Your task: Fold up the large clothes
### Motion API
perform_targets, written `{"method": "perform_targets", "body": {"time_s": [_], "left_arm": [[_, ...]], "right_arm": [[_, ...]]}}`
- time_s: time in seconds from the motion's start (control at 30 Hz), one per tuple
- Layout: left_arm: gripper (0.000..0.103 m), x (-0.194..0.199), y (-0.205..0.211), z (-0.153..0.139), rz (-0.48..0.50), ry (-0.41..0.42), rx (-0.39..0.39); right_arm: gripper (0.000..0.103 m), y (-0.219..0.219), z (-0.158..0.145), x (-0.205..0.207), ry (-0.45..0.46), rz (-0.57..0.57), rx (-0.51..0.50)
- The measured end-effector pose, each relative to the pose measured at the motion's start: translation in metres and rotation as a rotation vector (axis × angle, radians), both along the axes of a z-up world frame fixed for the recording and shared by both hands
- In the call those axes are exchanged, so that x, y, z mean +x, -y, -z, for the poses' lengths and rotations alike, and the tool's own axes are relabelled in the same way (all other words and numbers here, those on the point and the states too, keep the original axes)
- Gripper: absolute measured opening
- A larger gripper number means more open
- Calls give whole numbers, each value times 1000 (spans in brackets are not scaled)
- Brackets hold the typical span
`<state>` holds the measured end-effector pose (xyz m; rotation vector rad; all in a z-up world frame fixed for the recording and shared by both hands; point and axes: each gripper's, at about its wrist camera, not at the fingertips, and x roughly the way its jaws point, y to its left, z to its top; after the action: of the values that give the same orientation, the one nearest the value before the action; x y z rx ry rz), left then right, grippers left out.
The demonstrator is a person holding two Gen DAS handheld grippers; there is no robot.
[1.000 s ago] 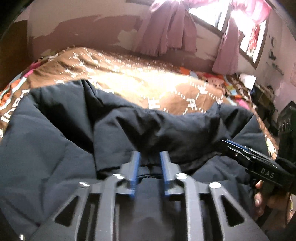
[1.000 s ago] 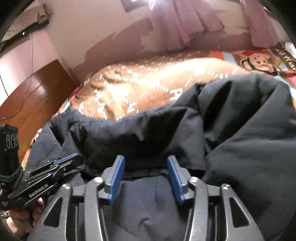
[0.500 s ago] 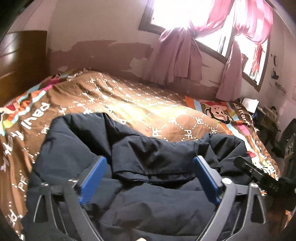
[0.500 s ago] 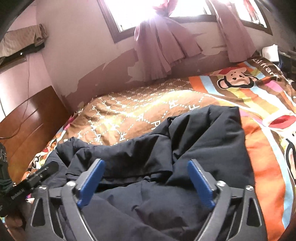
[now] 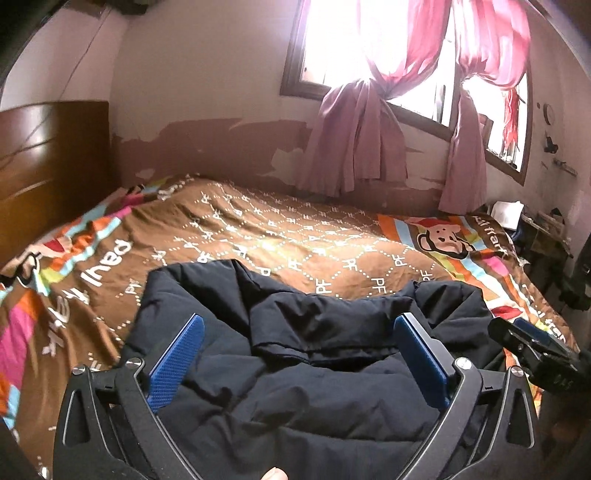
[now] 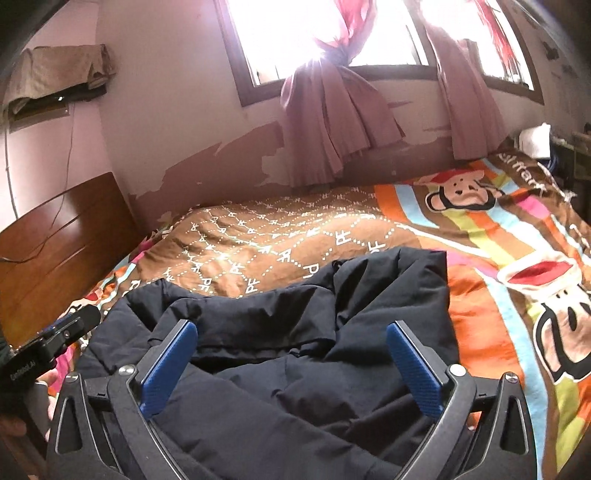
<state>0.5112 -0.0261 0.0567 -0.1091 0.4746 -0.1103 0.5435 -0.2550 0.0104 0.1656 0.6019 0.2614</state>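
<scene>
The left hand-held gripper [image 5: 299,354] is opening and is almost as wide as it goes. Its blue pads [image 5: 176,360] stand far apart above the jacket [image 5: 314,373], and nothing is pressed between them. The right hand-held gripper [image 6: 291,362] shows the same: the jaws are opening, nearly at their widest, with only free cloth seen below the gap, so it holds nothing. Each gripper appears at the edge of the other's view, so they are side by side over the near part of the jacket. I judge that they are placed like this because a fold was laid down here and the cloth is let go. Open jaws held clear of the fabric do not pull the fold apart.

The jacket is dark, almost black, and padded. It lies on the bed [image 5: 280,240], on the brown cover near the front edge, well apart from the headboard [image 5: 44,166] and from the window [image 6: 369,33]. It makes a rather compact heap. One thick layer lies folded over the lower part, and its hem runs across between the pads. The surface is puffy and has many soft wrinkles, so the fold is not flat. I think it needs smoothing, or one more fold.
</scene>
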Motion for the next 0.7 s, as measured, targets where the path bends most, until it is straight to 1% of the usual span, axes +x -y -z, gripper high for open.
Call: {"method": "perform_targets", "body": {"time_s": [0.2,0.4,0.57,0.7], "left_arm": [[101,-32,2,-14,17,25,37],[101,-63,3,-27,-9,47,50],[101,-90,6,-37,-30,49,55],[101,-117,8,-41,-44,64,63]], "right_arm": [[103,-4,-21,-32,42,-16,-42],[103,-7,-38,-59,38,-31,-93],[103,-8,-57,-90,61,-46,-134],[103,-7,-67,-120,88,-49,-129]]}}
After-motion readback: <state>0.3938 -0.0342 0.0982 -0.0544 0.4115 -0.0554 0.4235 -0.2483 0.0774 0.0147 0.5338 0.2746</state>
